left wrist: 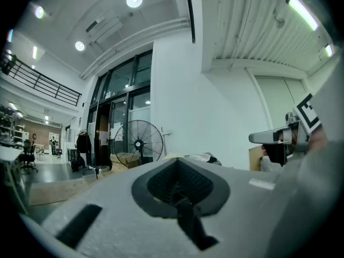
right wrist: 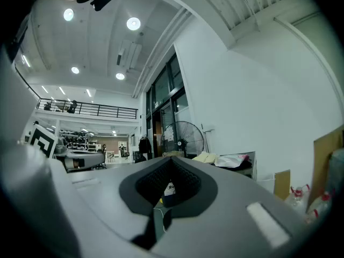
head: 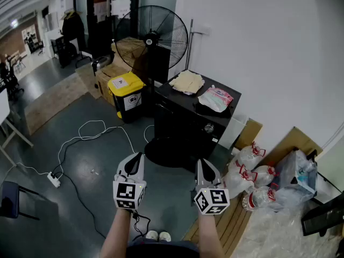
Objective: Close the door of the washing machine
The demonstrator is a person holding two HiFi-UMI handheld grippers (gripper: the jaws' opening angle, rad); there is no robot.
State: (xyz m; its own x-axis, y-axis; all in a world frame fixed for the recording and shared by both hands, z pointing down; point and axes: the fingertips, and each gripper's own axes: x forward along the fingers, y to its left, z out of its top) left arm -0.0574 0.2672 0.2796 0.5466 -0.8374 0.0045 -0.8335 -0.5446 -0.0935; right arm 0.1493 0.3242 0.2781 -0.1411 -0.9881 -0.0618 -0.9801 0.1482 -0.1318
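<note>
Washing machine: black cabinet point(head: 188, 120) against the white wall, ahead of the person and a little right, with a knob low on its front corner.
On its lid: a folded pale cloth point(head: 187, 82) and a pink-and-white packet point(head: 216, 98), side by side, apart.
Door: the front is dark on dark. A flat panel point(head: 164, 122) seems to stand out from the front face toward the floor side and is judged to be the open door. How far it is swung out cannot be told.
Left gripper: point(head: 136, 159) held level in front of the person, jaws pressed together, nothing between them. Well apart from the machine.
Right gripper: point(head: 205, 164) level beside the left one, jaws pressed together, empty. Nearer the machine than the left, but not touching it.
Surroundings: pedestal fan point(head: 152, 36) behind the machine's left side, with a round black base point(head: 166, 152) on the floor before the machine. Yellow-lidded bin point(head: 126, 90) to the left. White cable point(head: 88, 136) looped over the floor. Bagged bottles point(head: 252, 171) to the right.
Done so far: nothing on the door shows as done. Neither tool is in contact with it.
Left to do (judgement): approach the machine, bring a closed jaw tip against the panel's outer face, and push it home until it sits flush.
Watch for: the fan base lies in the path of approach.
</note>
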